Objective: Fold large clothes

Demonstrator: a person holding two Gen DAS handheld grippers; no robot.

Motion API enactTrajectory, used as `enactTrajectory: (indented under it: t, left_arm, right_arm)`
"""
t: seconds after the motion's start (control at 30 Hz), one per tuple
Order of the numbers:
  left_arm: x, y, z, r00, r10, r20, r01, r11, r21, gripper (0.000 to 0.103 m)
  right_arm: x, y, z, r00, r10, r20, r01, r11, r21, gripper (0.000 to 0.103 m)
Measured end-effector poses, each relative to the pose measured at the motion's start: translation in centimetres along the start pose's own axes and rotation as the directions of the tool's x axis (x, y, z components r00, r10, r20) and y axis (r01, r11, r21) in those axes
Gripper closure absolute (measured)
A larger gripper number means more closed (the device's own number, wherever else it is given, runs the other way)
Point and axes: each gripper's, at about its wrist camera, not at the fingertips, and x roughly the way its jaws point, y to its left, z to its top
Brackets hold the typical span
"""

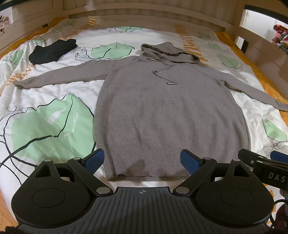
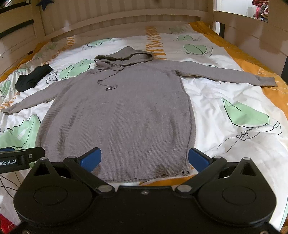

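**On the bed: a grey hoodie laid flat, both grippers spread above its hem**

Across a leaf-patterned duvet lies a long grey knitted hoodie, spread flat with its front up. Its long axis runs away from the cameras: the hem sits nearest, at the bed's near edge, and the hood points toward the slatted wooden headboard at the far end. Both sleeves stretch out sideways, roughly at right angles to the body, one toward each side of the bed. Drawstrings trail from the hood onto the chest.

Near the far left corner of the duvet, apart from the hoodie, rests a folded black garment.

Over the hem, the left gripper has its blue-padded fingers spread wide with nothing between them. Just beside it, the right gripper is likewise spread wide, gripping nothing, over the hem's right corner.
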Motion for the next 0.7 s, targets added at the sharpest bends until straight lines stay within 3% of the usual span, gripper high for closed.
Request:
enactTrajectory:
  t: [0.5,0.7]
  left_arm:
    - [0.3,0.4,0.2,1.0,-0.013,-0.012,0.013,1.0,-0.016,0.011]
    - [1.2,1.5,0.7,0.998,-0.055,-0.019,0.053,0.996,-0.068,0.011]
  right_arm:
    - [0.4,-0.1,-0.2,1.0,0.012,-0.022,-0.012,1.0,0.016,0.001]
    - [1.3,-0.3,-0.2,0.997,0.059,-0.05,-0.057,0.998,0.041,0.001]
